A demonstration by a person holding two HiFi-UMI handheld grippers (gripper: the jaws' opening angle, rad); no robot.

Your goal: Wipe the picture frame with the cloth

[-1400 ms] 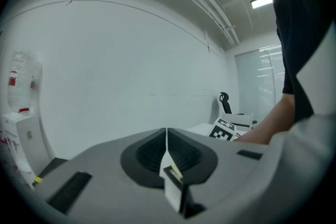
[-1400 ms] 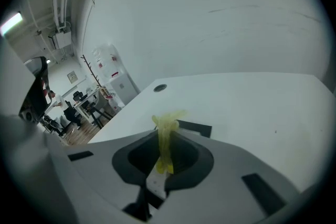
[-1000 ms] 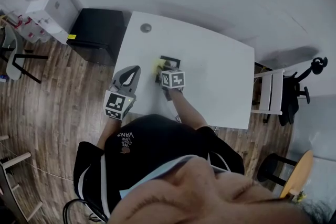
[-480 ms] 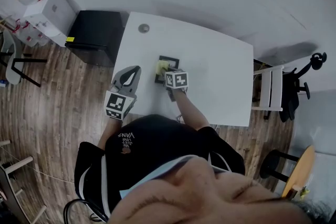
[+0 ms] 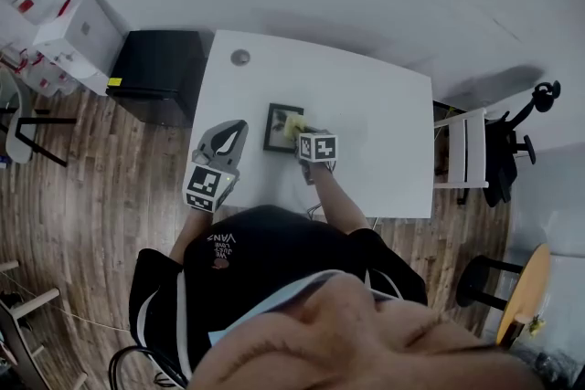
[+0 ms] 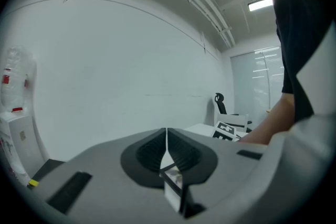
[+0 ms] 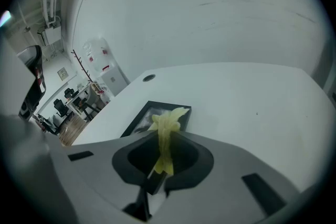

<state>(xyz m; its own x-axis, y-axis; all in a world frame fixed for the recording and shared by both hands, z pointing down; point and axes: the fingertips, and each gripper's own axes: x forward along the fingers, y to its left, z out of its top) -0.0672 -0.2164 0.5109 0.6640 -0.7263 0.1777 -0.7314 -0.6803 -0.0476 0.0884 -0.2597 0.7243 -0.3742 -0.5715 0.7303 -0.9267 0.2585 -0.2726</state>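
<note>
A black picture frame (image 5: 279, 127) lies flat on the white table (image 5: 384, 123). My right gripper (image 5: 303, 133) is shut on a yellow cloth (image 5: 294, 124), and the cloth rests on the frame's right part. In the right gripper view the cloth (image 7: 166, 131) sticks out between the shut jaws of the right gripper (image 7: 169, 132), over the near end of the frame (image 7: 137, 119). My left gripper (image 5: 237, 126) is held at the table's left edge, apart from the frame. In the left gripper view the left gripper (image 6: 166, 135) is shut on nothing and faces the wall.
A round grey disc (image 5: 240, 57) sits near the table's far left corner. A black cabinet (image 5: 155, 73) stands left of the table, with white boxes (image 5: 73, 27) beyond it. A white chair (image 5: 464, 155), an office chair (image 5: 516, 137) and a stool (image 5: 480, 279) stand to the right.
My right gripper has dragged the cloth from the frame's left side to its right side. The left gripper has stayed at the table's left edge.
</note>
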